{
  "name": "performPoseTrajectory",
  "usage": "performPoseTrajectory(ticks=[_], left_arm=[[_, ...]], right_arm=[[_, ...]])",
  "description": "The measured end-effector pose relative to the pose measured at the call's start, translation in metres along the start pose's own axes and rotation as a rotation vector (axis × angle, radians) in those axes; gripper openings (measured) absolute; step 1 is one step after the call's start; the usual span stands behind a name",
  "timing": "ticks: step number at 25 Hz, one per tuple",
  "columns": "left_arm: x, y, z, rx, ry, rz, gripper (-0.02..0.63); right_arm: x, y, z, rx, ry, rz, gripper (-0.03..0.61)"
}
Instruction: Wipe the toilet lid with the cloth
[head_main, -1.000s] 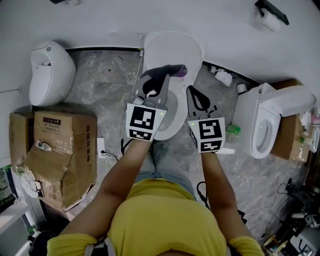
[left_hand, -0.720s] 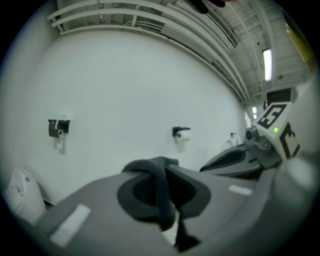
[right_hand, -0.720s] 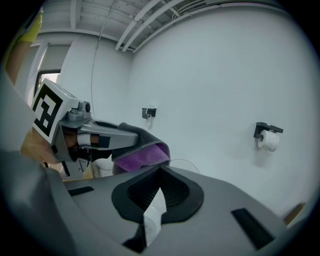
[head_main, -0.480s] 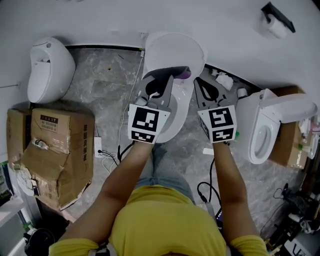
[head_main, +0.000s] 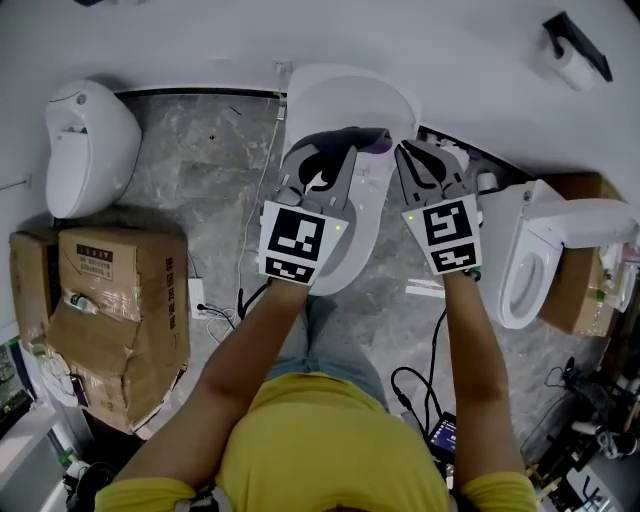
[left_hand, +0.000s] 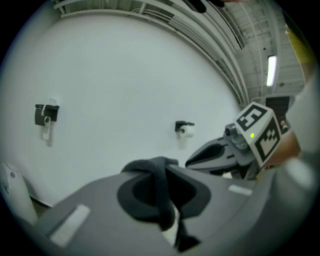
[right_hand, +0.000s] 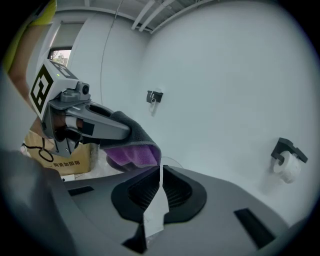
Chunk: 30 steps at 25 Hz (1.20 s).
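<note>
Head view: left claw (head_main: 335, 155) pinches the cloth (head_main: 352, 137) over the lid (head_main: 340, 95); right claw (head_main: 425, 152), at its three o'clock, is pressed together, empty. Best to press the cloth flat and overlap strokes.

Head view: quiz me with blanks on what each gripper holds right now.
The left gripper is shut on the ___.
Its fabric is grey on one side and ___ on the other.
The right gripper is shut and holds ___.
The toilet lid, open or closed, is ___.
Missing: cloth; purple; nothing; closed.
</note>
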<state>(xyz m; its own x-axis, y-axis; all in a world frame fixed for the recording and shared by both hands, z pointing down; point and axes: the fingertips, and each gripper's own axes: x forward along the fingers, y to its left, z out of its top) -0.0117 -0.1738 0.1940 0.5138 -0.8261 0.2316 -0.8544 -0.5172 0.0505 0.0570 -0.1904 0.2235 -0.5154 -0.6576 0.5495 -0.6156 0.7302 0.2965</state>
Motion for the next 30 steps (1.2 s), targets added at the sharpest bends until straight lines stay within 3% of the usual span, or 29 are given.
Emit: performPoseTrajectory(ticks=[8,11,30], left_arm=[[0.044,0.027,-0.011,-0.003,0.034,-0.034,0.017],[0.057,0.036,-0.016,-0.01,0.045,-0.043,0.017],[0.106,0.056,-0.036,-0.03,0.092,-0.11,0.017]], right_arm=[[0.048,-0.033,-0.004,0.018,0.029,0.033,0.018],[0.066,-0.042,-0.01,0.014,0.055,0.063,0.091],[0.155,-0.075,-0.053,-0.086,0.28,0.213,0.158]])
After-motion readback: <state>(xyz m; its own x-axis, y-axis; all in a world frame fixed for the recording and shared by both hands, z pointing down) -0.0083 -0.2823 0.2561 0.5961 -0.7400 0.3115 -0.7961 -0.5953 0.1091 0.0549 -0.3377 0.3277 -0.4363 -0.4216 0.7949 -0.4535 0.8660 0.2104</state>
